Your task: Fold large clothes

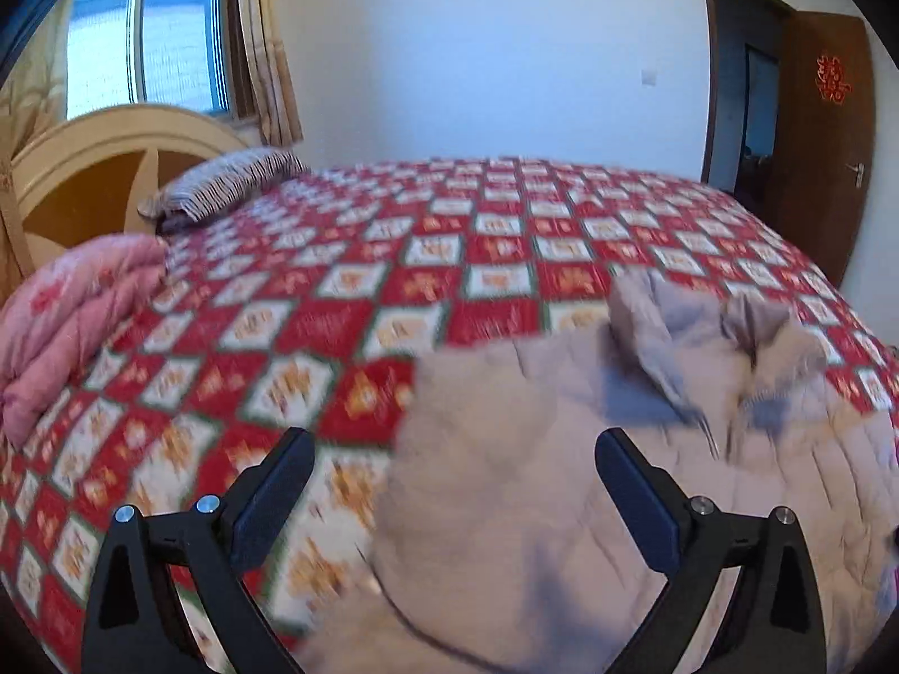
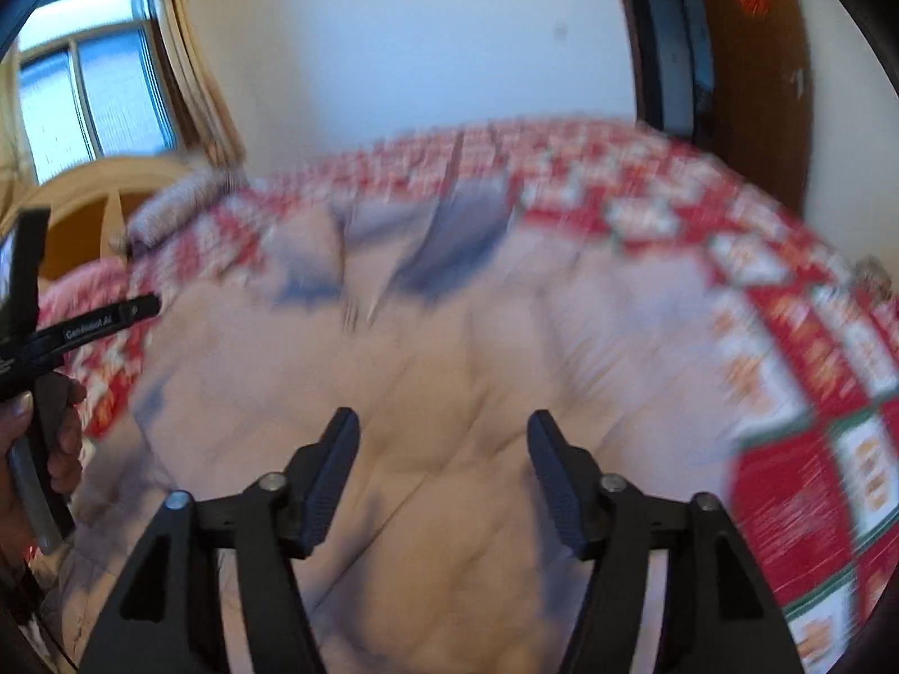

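Padded jacket (image 1: pixel 590 477) lies spread on the patterned bedspread (image 1: pixel 393 292).

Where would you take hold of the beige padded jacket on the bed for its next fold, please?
Probably the jacket by its left edge near the shoulder, coming from the bare bedspread side. That edge lies free on the flat cover, so one finger could slide under it. The left gripper stands open right there; the collar is bunched and bulky.

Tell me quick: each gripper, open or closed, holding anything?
Left gripper: open wide, empty, above the edge of the beige coat.
Right gripper: open, nothing between the fingers, above the coat.
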A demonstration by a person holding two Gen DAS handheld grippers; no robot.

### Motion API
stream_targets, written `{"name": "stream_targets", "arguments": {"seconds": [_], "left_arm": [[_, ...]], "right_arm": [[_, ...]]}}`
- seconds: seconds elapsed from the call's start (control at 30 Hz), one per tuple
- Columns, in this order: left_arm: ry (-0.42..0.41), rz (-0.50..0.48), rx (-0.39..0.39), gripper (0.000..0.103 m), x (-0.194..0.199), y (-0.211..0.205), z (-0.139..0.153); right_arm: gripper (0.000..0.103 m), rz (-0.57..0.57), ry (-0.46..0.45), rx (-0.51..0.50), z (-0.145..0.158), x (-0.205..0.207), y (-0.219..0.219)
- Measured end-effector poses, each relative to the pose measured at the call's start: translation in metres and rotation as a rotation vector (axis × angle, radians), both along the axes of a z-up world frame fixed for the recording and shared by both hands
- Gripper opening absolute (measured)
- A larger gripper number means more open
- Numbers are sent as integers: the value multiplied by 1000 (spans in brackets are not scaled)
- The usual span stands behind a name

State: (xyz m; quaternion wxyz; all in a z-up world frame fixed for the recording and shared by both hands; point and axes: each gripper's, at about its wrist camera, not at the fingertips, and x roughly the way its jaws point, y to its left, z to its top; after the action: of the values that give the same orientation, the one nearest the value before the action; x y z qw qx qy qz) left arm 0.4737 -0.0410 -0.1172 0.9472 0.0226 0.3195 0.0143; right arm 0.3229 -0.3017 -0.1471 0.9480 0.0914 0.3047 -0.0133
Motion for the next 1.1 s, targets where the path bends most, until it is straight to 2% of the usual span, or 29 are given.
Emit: {"name": "stream_targets", "arguments": {"seconds": [0.07,0.13,0.3,0.37,0.4,0.47,0.57,0.63,0.7,0.8,1.1], "left_arm": [[-7,36,34,101,15,9,0],[24,77,41,101,33,21,-9],[62,127,58,101,56,42,-30],[64,104,17,100,59,43,-35],[65,78,-18,100,60,42,-38],[65,39,-41,101,63,33,-42],[49,-12,-12,101,67,13,-43],[68,-44,-3,101,76,1,-49],[117,-38,31,101,87,-4,-62],[199,-40,37,101,99,-7,-87],[207,-16,51,102,99,-10,-105]], "right_arm": [[66,-47,-28,-4,13,2,-22],[64,-102,-13,4,19,10,-46],[51,-192,22,-26,18,28,-85],[43,-207,37,-58,15,35,-91],[40,-215,45,-63,12,39,-94],[36,-223,58,-62,7,47,-100],[34,-196,69,-59,0,61,-98],[34,-173,91,-79,-7,70,-91],[34,-165,111,-75,-16,77,-89],[34,-158,140,-73,-29,81,-87],[35,-155,176,-75,-49,84,-87]]}}
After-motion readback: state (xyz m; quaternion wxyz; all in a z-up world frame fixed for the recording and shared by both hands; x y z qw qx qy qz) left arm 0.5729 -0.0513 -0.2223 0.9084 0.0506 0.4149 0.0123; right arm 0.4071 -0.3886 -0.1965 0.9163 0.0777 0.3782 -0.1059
